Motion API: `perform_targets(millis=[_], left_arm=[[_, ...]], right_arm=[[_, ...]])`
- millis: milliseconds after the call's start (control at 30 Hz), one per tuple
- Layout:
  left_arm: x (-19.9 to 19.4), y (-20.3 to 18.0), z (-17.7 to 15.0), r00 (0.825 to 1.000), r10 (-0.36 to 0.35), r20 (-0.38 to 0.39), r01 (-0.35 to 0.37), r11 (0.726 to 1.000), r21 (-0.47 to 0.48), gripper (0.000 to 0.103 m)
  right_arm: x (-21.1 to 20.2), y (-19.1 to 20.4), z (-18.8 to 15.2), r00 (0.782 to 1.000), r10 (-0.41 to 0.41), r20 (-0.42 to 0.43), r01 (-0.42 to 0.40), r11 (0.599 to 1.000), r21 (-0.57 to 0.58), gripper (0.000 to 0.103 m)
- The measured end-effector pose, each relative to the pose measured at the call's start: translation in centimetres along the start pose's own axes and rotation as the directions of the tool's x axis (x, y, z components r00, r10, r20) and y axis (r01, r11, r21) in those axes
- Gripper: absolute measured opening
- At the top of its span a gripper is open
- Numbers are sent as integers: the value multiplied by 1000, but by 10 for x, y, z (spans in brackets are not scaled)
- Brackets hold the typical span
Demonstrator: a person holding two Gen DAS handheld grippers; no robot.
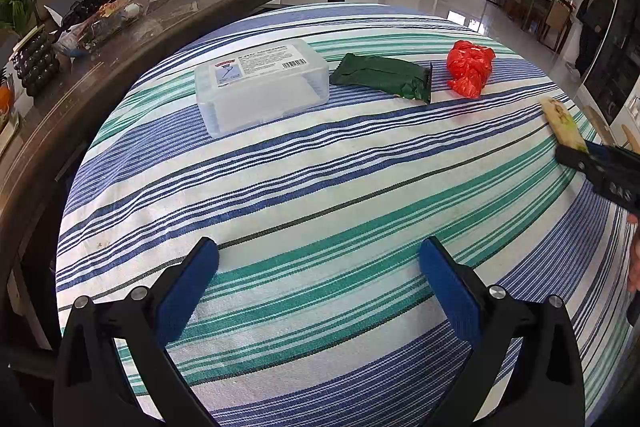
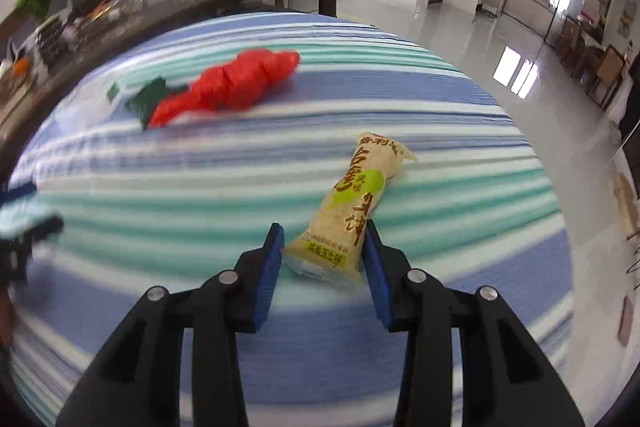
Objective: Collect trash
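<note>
A beige snack wrapper (image 2: 352,211) with brown print lies between the blue pads of my right gripper (image 2: 322,233), which is shut on its near end; it also shows at the right edge of the left wrist view (image 1: 562,125). A crumpled red plastic bag (image 1: 469,67) and a dark green packet (image 1: 384,77) lie on the striped tablecloth (image 1: 320,187) further back; both show blurred in the right wrist view, the bag (image 2: 228,87) and the packet (image 2: 150,99). My left gripper (image 1: 319,259) is open and empty above the cloth's near part.
A clear plastic lidded box (image 1: 262,85) with a label stands left of the green packet. A dark wooden table (image 1: 120,39) with a glass bowl and plant runs along the left. A person (image 1: 596,23) stands at the far right on the tiled floor.
</note>
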State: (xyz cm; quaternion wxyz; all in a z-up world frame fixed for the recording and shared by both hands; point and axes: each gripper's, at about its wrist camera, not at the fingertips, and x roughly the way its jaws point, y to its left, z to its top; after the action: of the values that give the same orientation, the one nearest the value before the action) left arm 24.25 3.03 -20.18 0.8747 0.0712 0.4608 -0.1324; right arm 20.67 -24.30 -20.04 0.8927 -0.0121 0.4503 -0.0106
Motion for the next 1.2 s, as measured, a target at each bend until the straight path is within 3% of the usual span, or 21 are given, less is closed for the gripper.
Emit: perform_targets(millis=[100,167,233,267,333,400,567,667,800,967,1100,1200], left_arm=[[0,0,0,1000,0,0,0,1000,0,99],[0,0,0,1000,0,0,0,1000,0,99],[0,0,0,1000,-1,0,1,1000,-1,99],[0,2,1,1000,-4,0,4,1000,0,99],[0,4,1,1000,-23,-3,23,999,21,99],[-1,8,2,998,-54,-12,54,996,71,99],[13,44,27,999,-33,-32,38,987,155,99],[32,74,52,992,-96,-81,109,981,163,99],[52,94,78,989,-130,-76,143,968,209,99],[64,77,97,985,-173,-15,167,923,348,99],[70,57,106,973,-227,-29,218,880,422,99],[70,50,105,970,-239,-36,231,873,431,99]], right_arm=[[-8,-5,-15,1000,-4,22,4,1000,-7,50],[-8,-6,-16,1000,13,16,-14,1000,6,72],[-5,-3,-13,999,45,9,-45,998,34,78],[-1,-1,-13,998,56,-15,-56,998,38,88],[3,3,-10,997,73,-32,-72,997,31,93],[2,1,-12,996,78,-33,-77,997,31,94],[2,1,-12,997,74,-36,-73,997,26,95],[2,1,-12,997,75,-36,-74,997,26,95],[2,2,-12,997,73,-36,-72,997,26,96],[2,2,-12,997,73,-36,-72,997,26,96],[3,2,-12,997,74,-36,-73,997,27,97],[2,0,-12,996,85,-31,-84,996,36,97]])
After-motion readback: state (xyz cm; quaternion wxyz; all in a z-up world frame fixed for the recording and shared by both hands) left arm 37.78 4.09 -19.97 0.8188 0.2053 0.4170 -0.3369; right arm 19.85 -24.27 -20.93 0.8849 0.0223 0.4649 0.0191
